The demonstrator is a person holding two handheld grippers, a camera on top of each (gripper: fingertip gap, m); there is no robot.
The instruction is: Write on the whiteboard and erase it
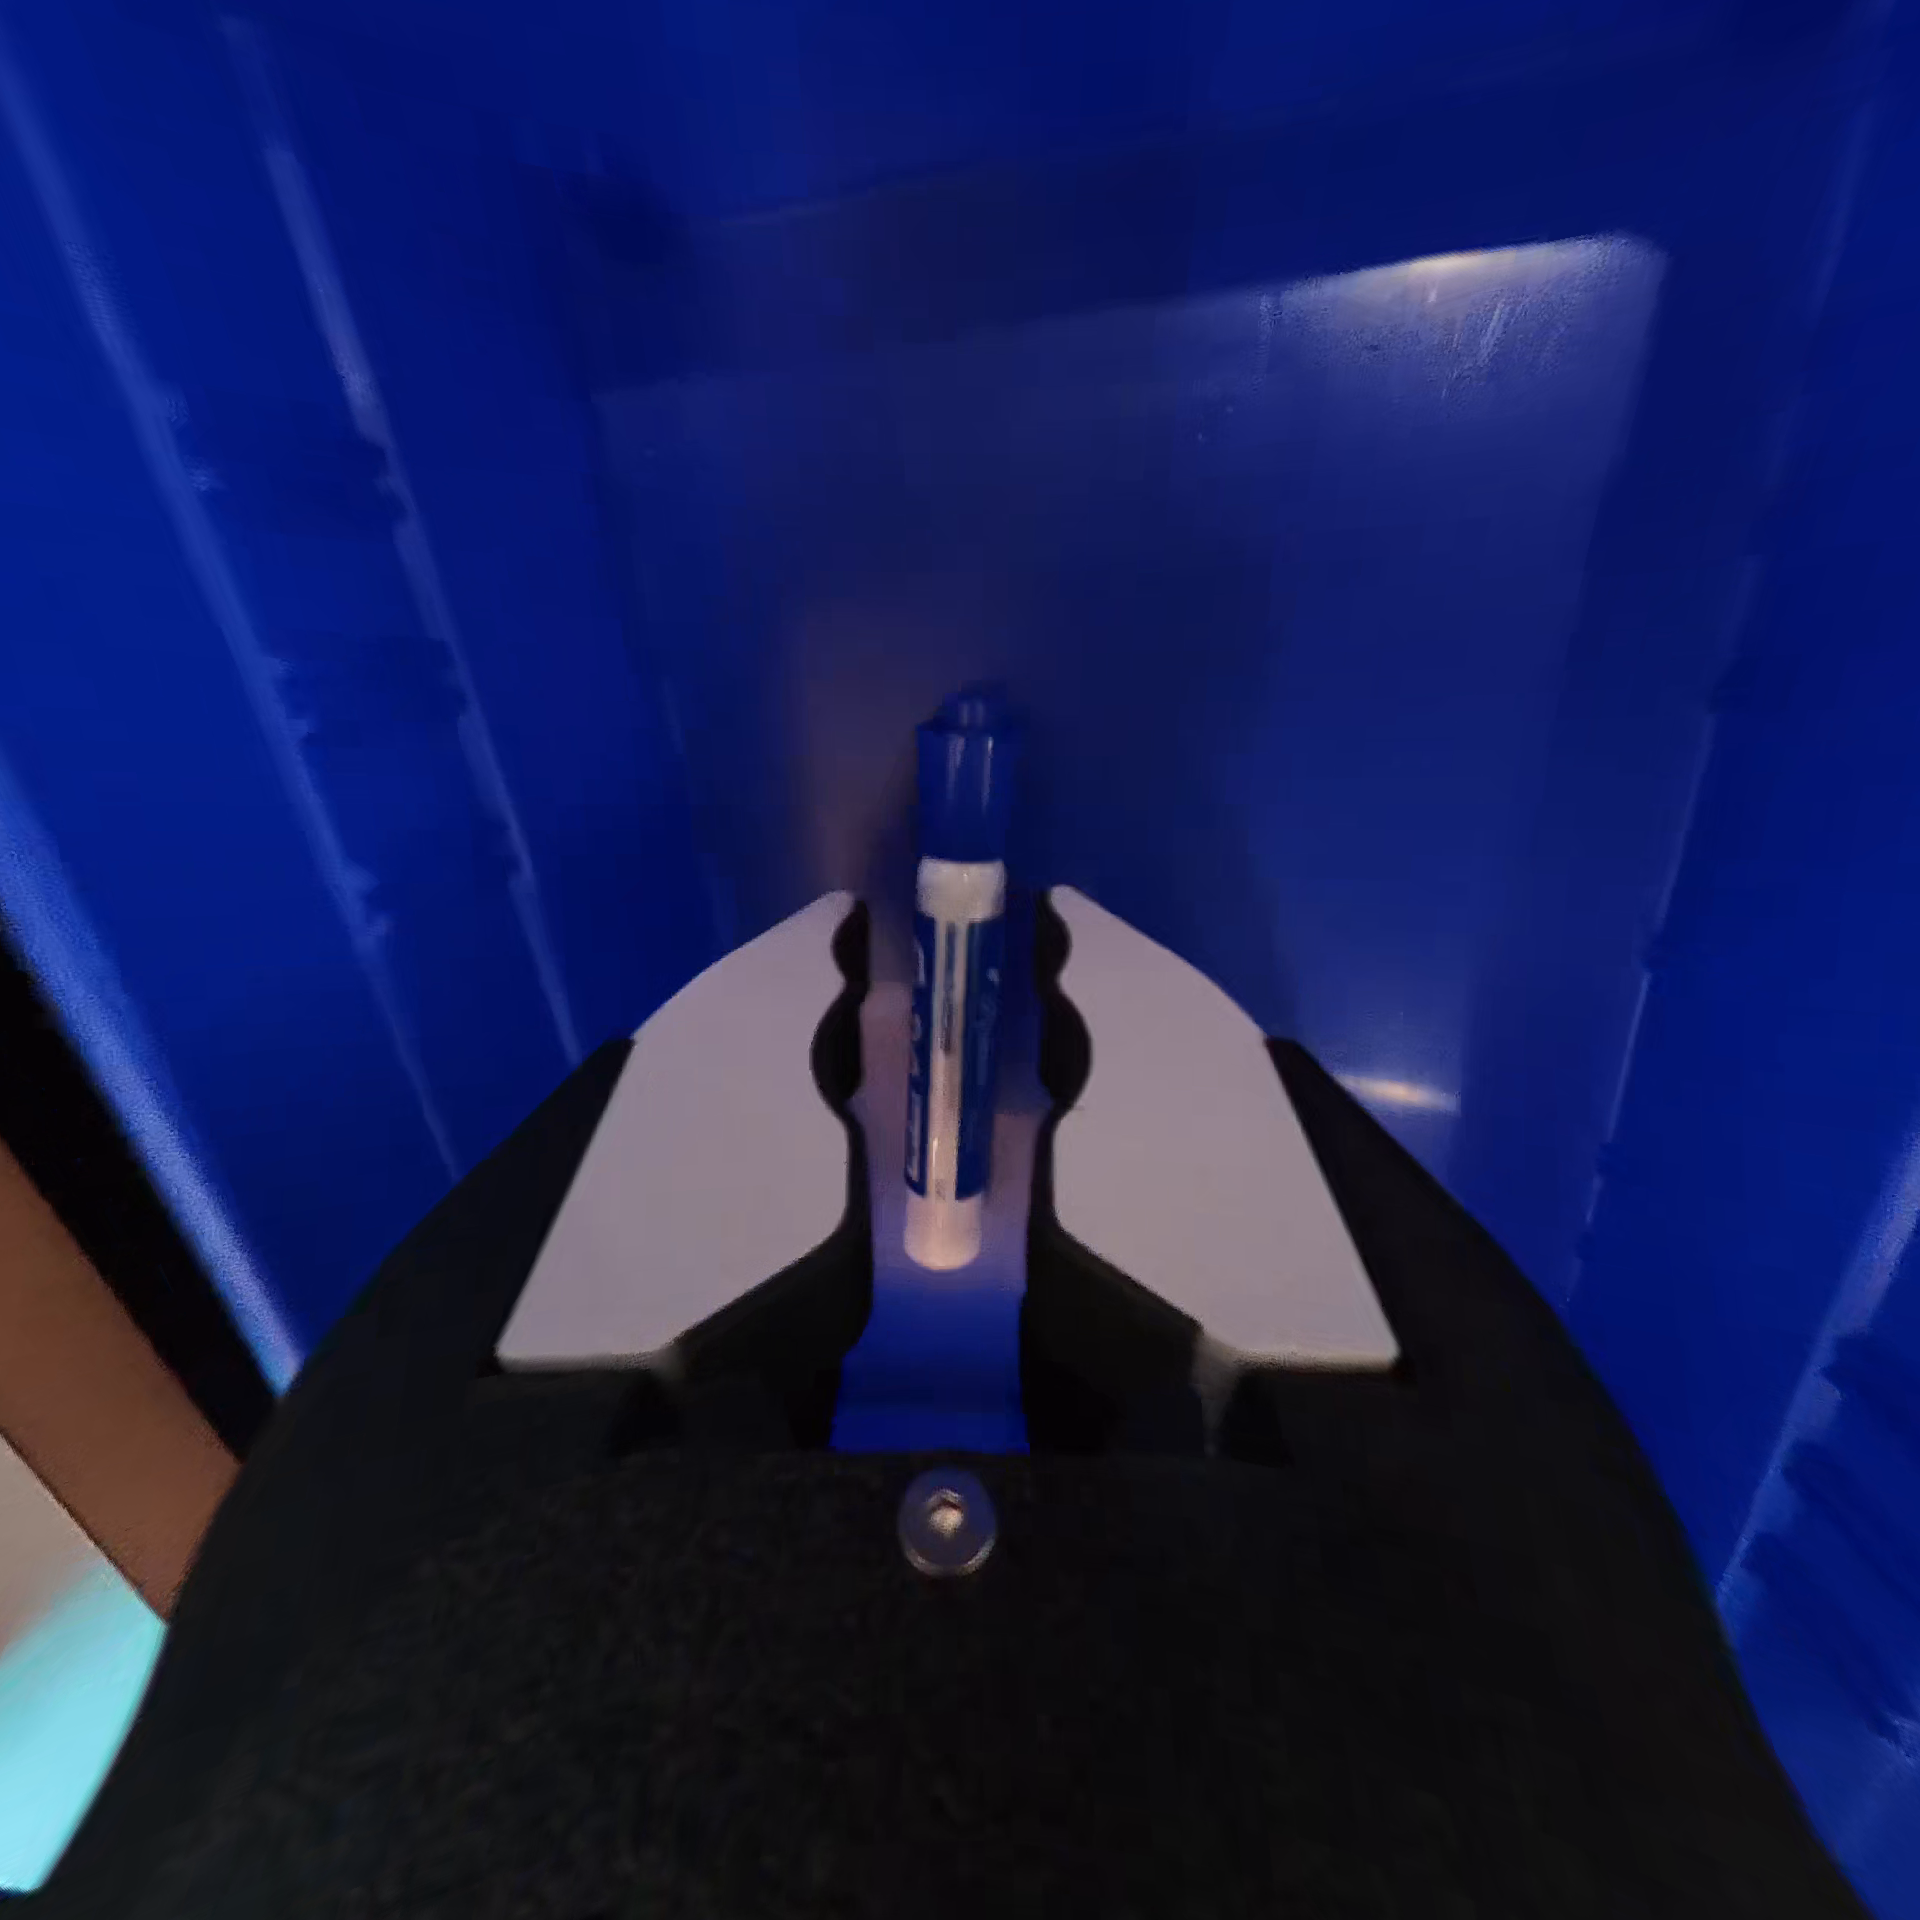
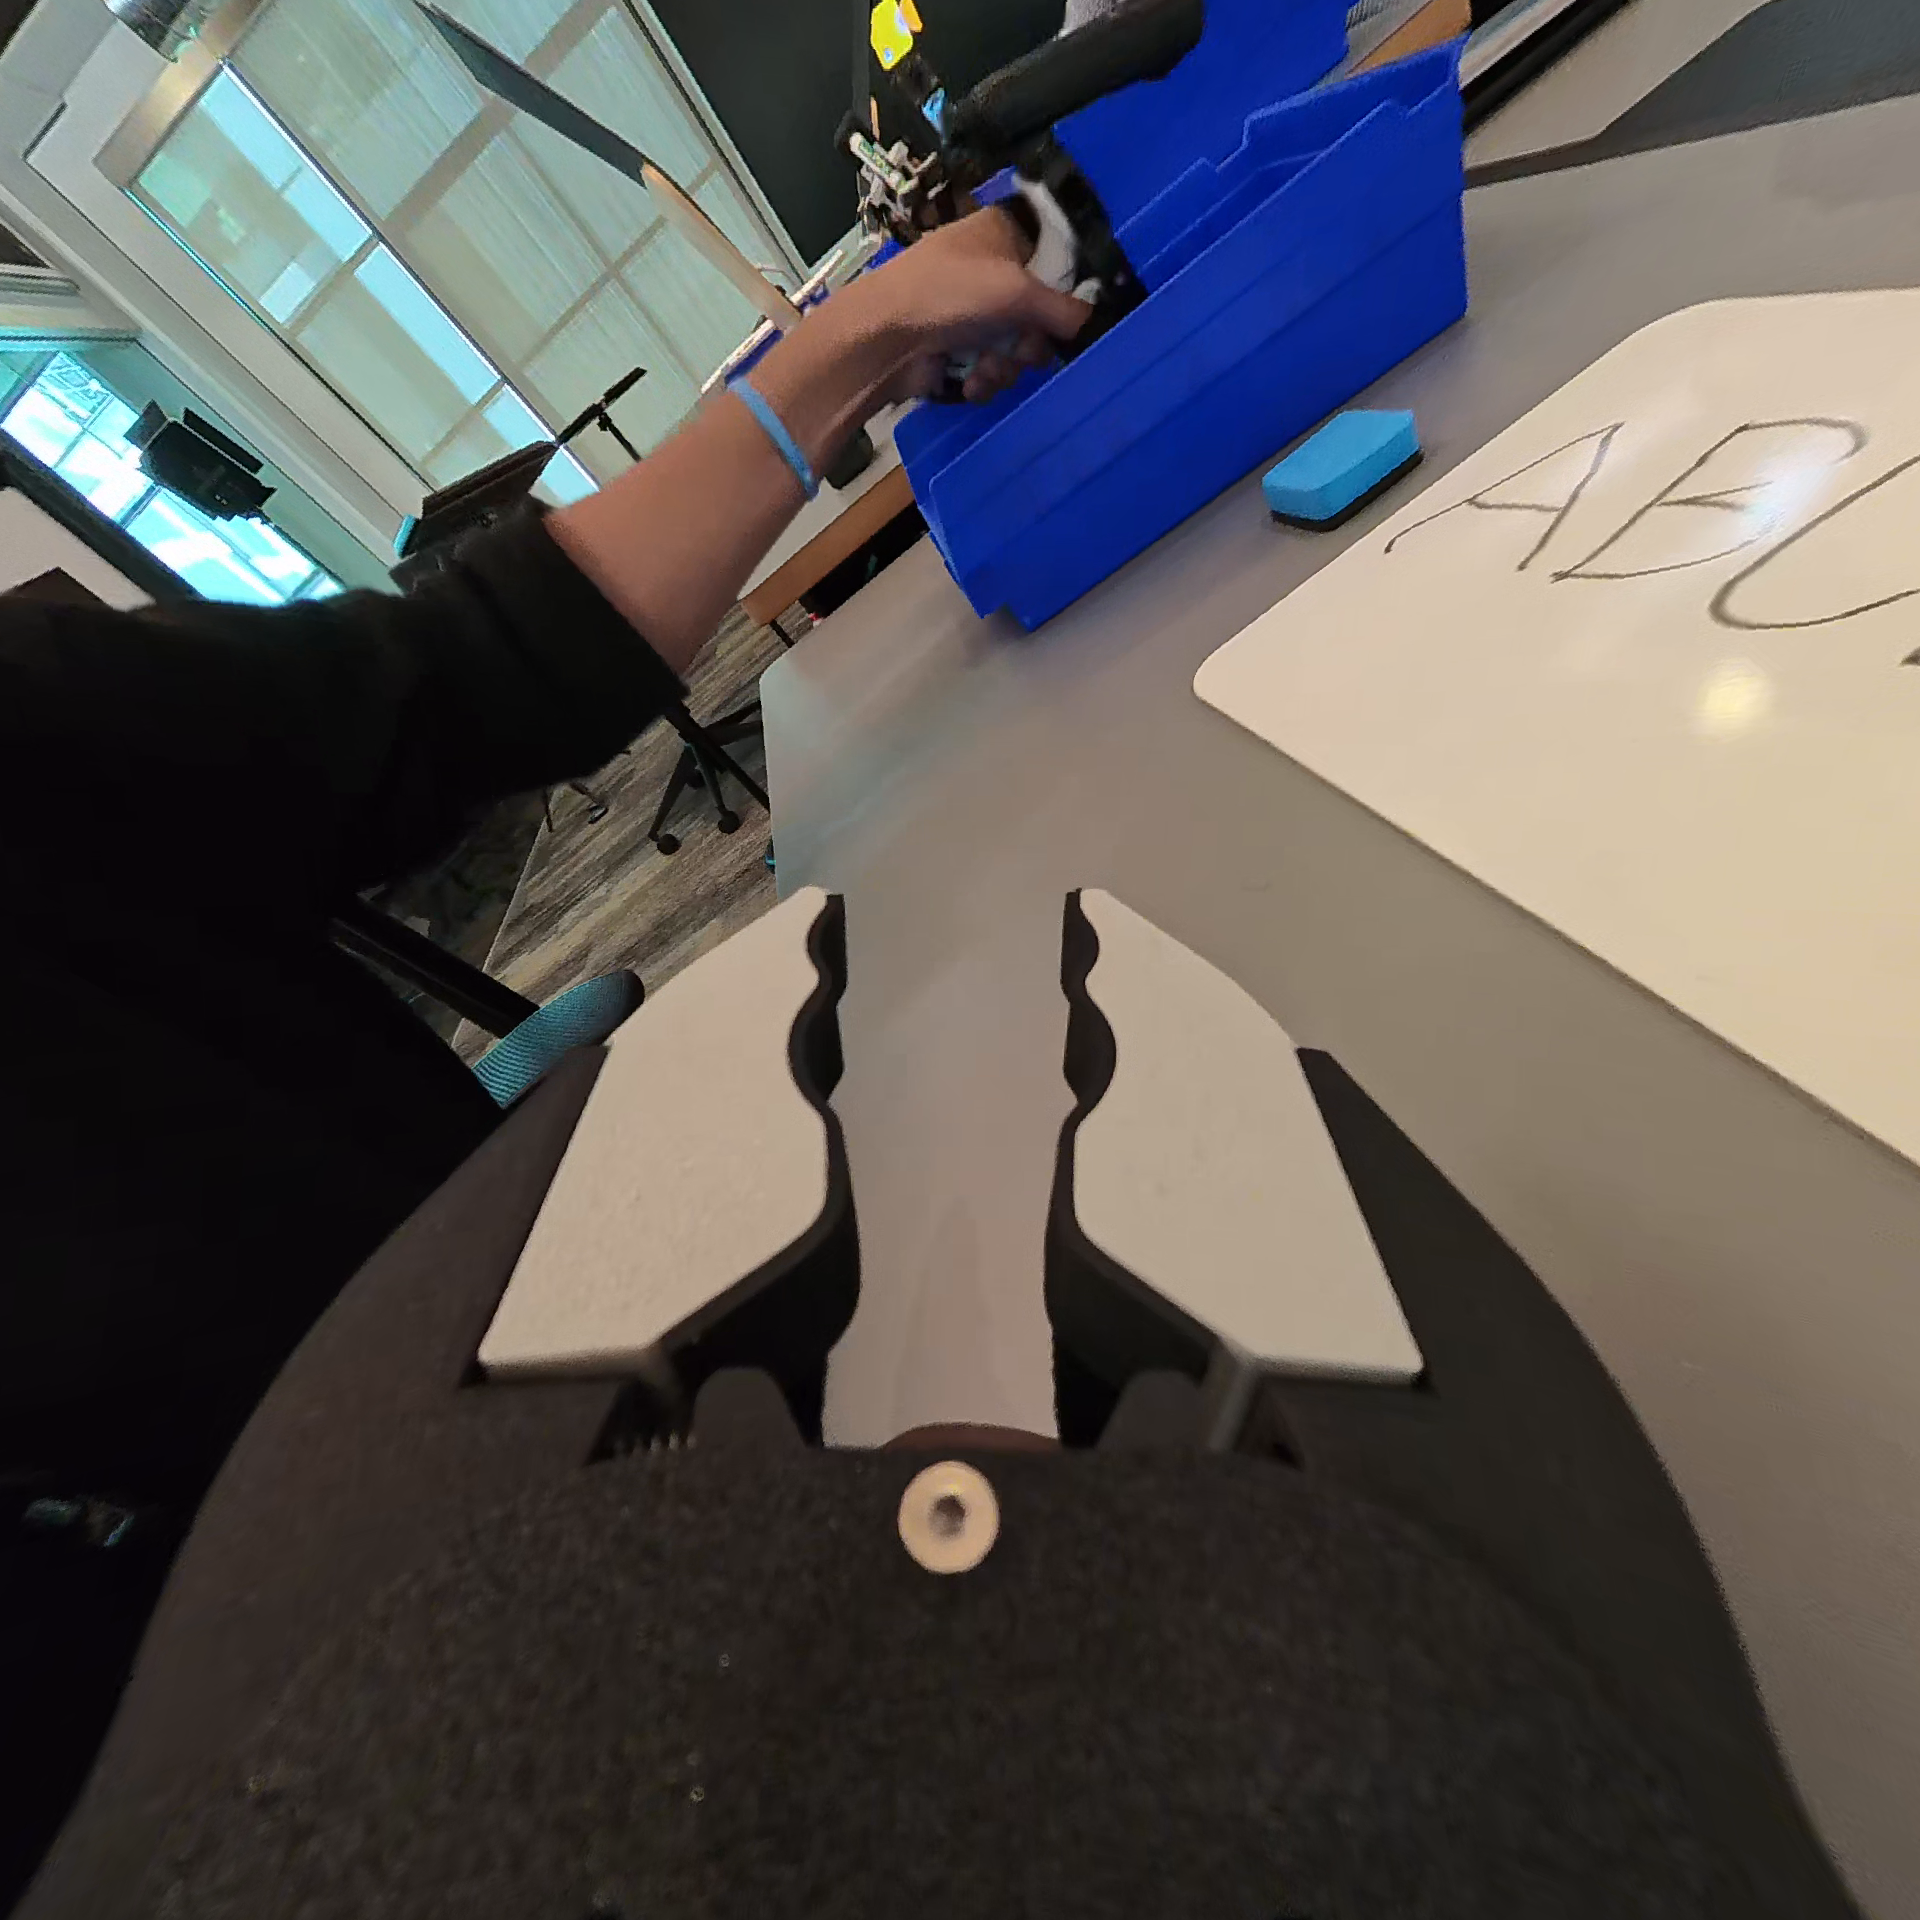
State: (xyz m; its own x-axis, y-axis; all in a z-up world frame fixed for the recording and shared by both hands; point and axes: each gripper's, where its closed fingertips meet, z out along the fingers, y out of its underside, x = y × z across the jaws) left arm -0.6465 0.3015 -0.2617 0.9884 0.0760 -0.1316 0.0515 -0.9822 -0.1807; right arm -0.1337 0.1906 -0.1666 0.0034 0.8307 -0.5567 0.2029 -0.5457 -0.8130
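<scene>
left gripper (image 1: pixel 948 925) parted around a slim capped marker (image 1: pixel 954 997) inside the glossy blue plastic bin (image 1: pixel 1455 623), grip unclear; right gripper (image 2: pixel 951 914) open, empty

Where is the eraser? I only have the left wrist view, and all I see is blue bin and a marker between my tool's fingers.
Observer: The eraser lies on the grey table, between the blue bin and the whiteboard.
Operator: Is the board written on?
Observer: Yes, dark handwriting shows on it.
Operator: And the right tool?
Observer: The right tool is open and empty, over the table's near edge, short of the whiteboard.
</scene>
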